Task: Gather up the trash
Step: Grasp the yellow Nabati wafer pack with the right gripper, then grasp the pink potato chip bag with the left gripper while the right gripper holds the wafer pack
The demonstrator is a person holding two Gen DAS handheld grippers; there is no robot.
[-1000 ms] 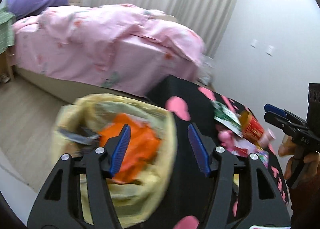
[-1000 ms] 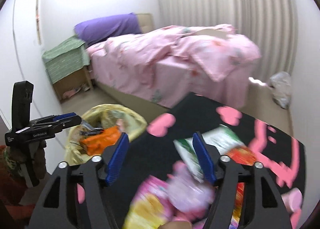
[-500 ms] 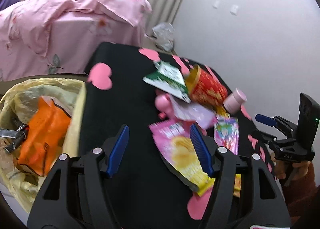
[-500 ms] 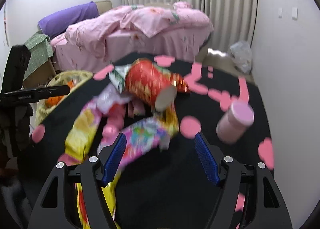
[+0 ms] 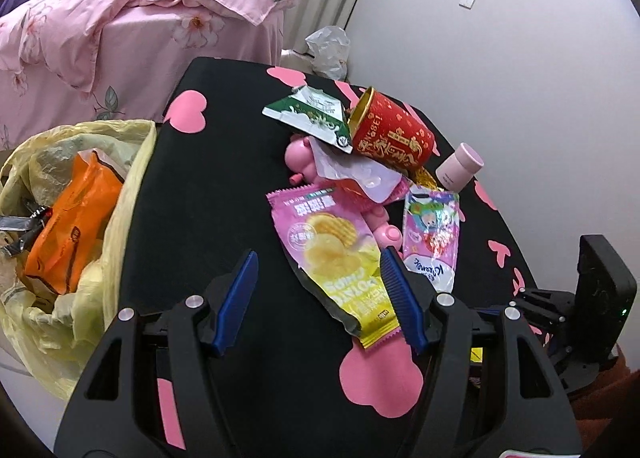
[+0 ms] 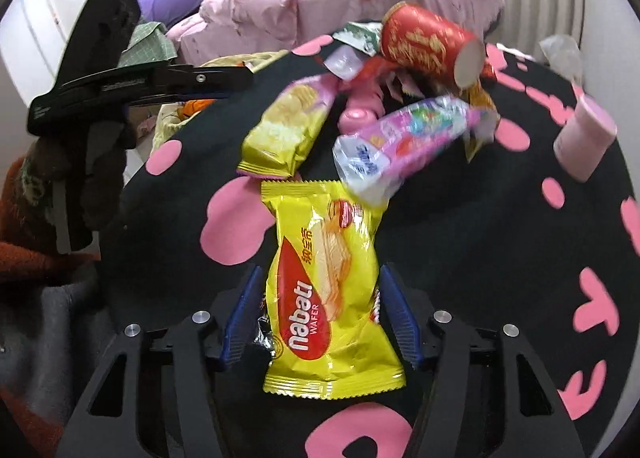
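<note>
A: Right gripper [image 6: 318,312]?

B: Jaws have just been closing, with the wafer pack [image 6: 326,290] between the blue pads. The left pad sits at the pack's edge; the right pad looks a hair off it, so not a clear grip (crinkled foil hides the contact). I count it as open. The pack's lower end lies between the arms.

A: Left gripper [image 5: 320,300]?

B: Open, nothing clamped. The chip bag [image 5: 334,258] lies on the table [image 5: 224,162] with its lower end running under the right pad. Touching or not, can't tell.

A: Where's the rest of the trash?

B: Piled on the far part of the table: red cup [image 5: 390,134] on its side, green wrapper [image 5: 310,116] against its rim, white torn wrapper [image 5: 360,174] below it, candy pouch [image 5: 432,234] beside the chip bag. A pink toy [image 5: 302,156] is mostly buried under the wrappers. A pink jar [image 5: 460,166] lies apart, near the wall side.

A: Bin bag?

B: Yellow bag [image 5: 120,218] just beside the table's left edge, with an orange packet [image 5: 72,234] inside and something foil at the frame edge (cut off). In the right view the bag is mostly hidden behind the left gripper's body.

A: Blur?

B: Right view: the pouch and cup are smeared, print unreadable.
</note>
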